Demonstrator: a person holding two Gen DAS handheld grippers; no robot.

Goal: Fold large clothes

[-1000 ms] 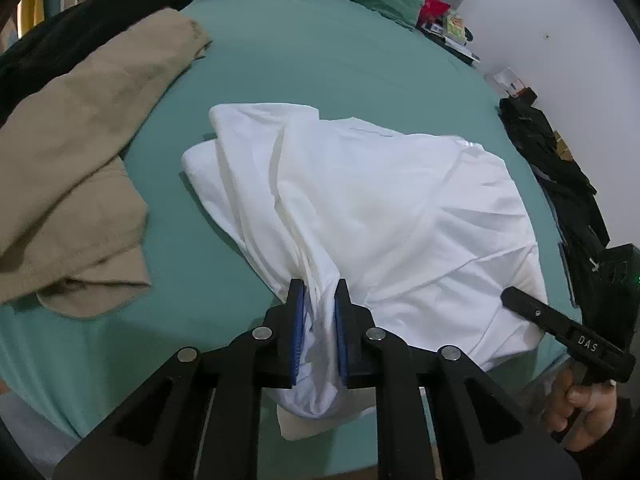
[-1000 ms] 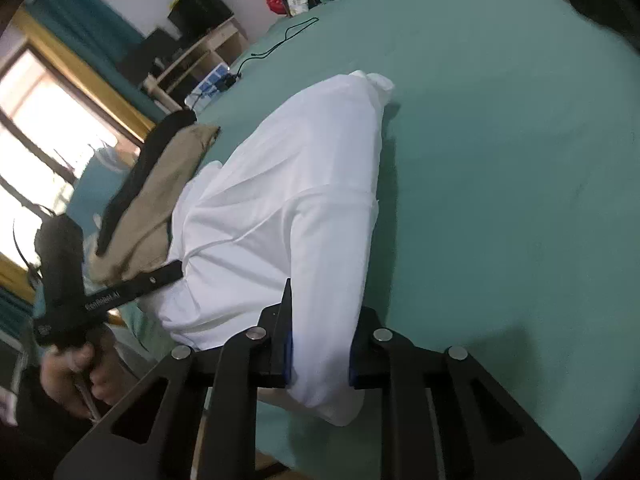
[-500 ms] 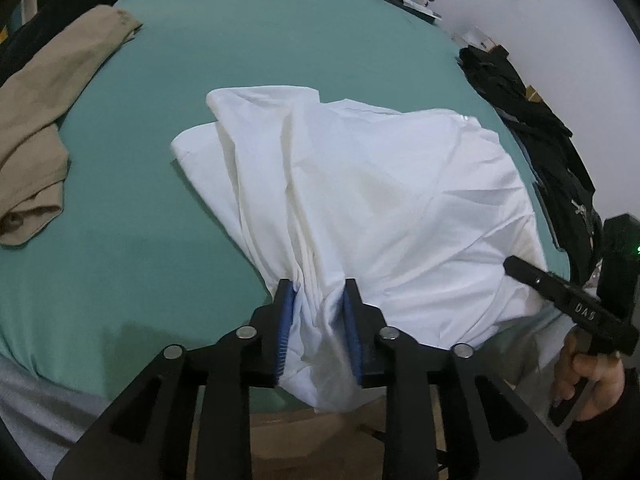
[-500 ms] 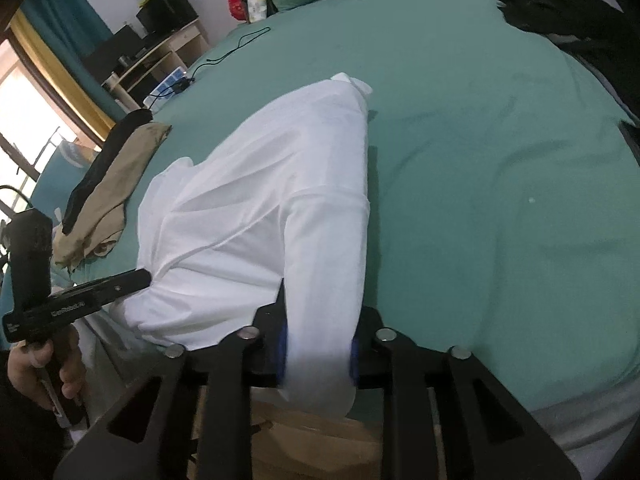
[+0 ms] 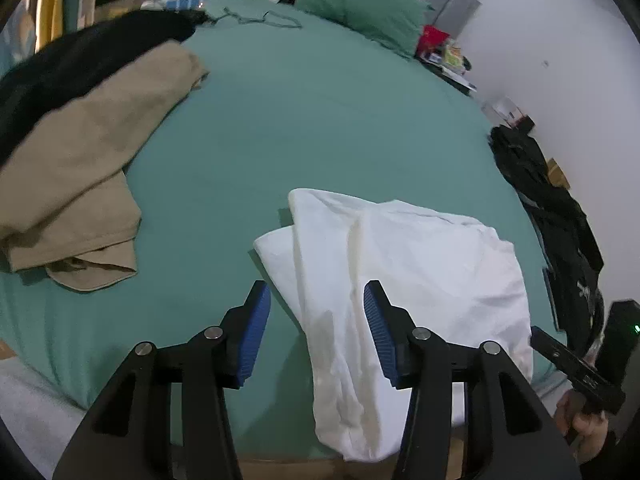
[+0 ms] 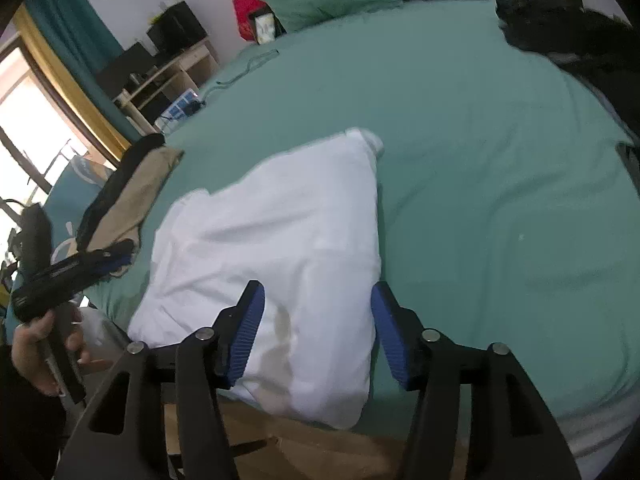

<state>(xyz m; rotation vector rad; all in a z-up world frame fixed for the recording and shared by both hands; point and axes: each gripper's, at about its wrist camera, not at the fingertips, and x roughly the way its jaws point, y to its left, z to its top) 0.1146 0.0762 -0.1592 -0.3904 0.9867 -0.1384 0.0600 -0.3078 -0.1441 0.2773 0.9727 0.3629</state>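
both tools now spread apart, left tool [image 5: 316, 334] and right tool [image 6: 318, 334] released the white shirt [image 5: 404, 264], lying rumpled over bed edge

White garment [image 5: 404, 280] lower hem hanging out of sight below bed edge [image 5: 280, 458], black clothes [image 5: 560, 216] cropped by frame edge

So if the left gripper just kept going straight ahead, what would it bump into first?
Probably the white garment: it lies right between the open left gripper fingers on the green bed, though the height gap is unclear.
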